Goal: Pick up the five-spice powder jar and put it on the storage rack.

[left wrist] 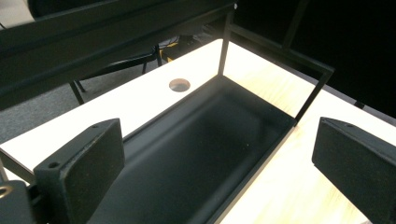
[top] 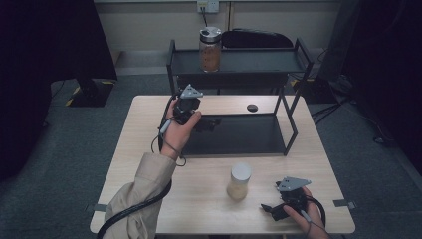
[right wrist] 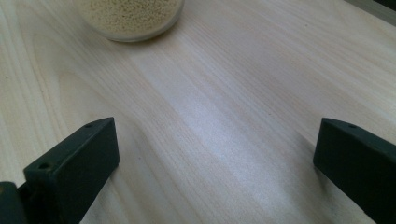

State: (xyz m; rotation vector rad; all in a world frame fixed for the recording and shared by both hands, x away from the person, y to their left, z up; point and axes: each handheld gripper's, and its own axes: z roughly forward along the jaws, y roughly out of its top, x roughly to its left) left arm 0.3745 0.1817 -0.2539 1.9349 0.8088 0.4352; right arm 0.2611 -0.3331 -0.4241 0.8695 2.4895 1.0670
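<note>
A jar of pale grains (top: 239, 181) with a grey lid stands on the wooden table (top: 149, 189), in front of a black two-level rack. In the right gripper view its base (right wrist: 130, 18) shows at the top edge. My right gripper (top: 269, 209) rests low near the table's front right, jaws open and pointing left toward that jar; bare wood lies between them (right wrist: 215, 140). My left gripper (top: 205, 124) is held over the left end of the rack's lower shelf (top: 239, 137), open and empty, looking along that dark tray (left wrist: 217, 144). A second jar (top: 210, 49), with brown contents, stands on the top shelf.
The rack's thin black posts (top: 291, 117) rise at the right end of the lower shelf. A round cable hole (top: 252, 107) sits in the table behind the rack, also seen as a hole (left wrist: 180, 85) beside the tray. A dark chair (top: 256, 37) stands beyond the table.
</note>
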